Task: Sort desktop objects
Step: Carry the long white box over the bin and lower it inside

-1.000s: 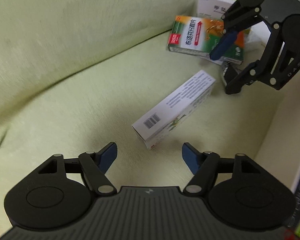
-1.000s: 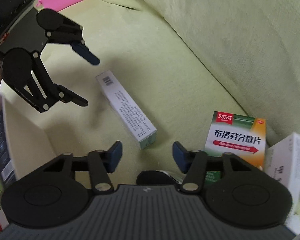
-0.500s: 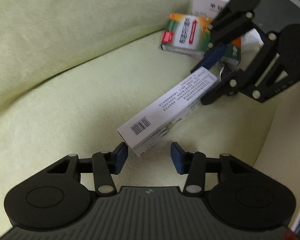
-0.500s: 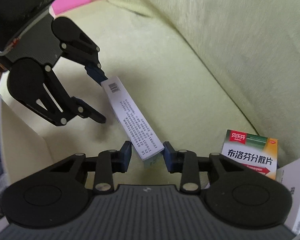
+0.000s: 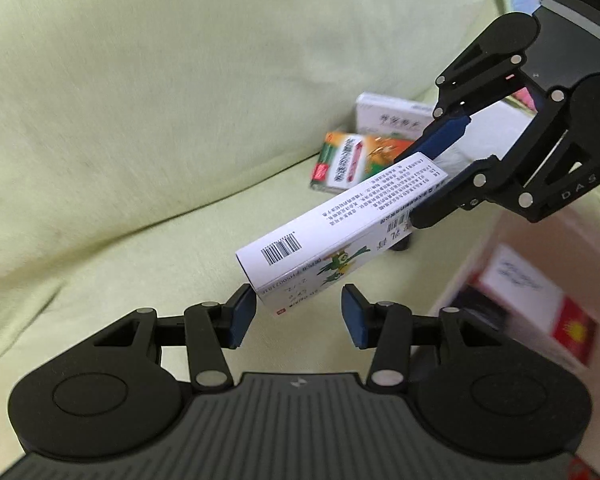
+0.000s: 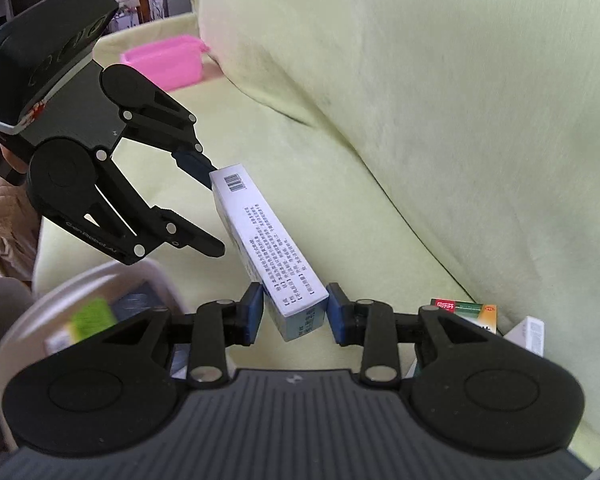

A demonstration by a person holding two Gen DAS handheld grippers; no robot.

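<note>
One long box [image 6: 266, 246] is clamped by the right gripper [image 6: 294, 312]. The left gripper [image 5: 298, 312] is held apart around its other end. Two more boxes [image 5: 354, 156] are seen at upper right.

The long box [image 6: 266, 248] ran forward from between the right gripper's [image 6: 294, 314] fingers to the left gripper [image 6: 204, 208]. Two boxes [image 6: 466, 312] lay right of those fingers on the sofa [image 6: 420, 100]; a bin [image 6: 100, 276] sat to their left.
</note>
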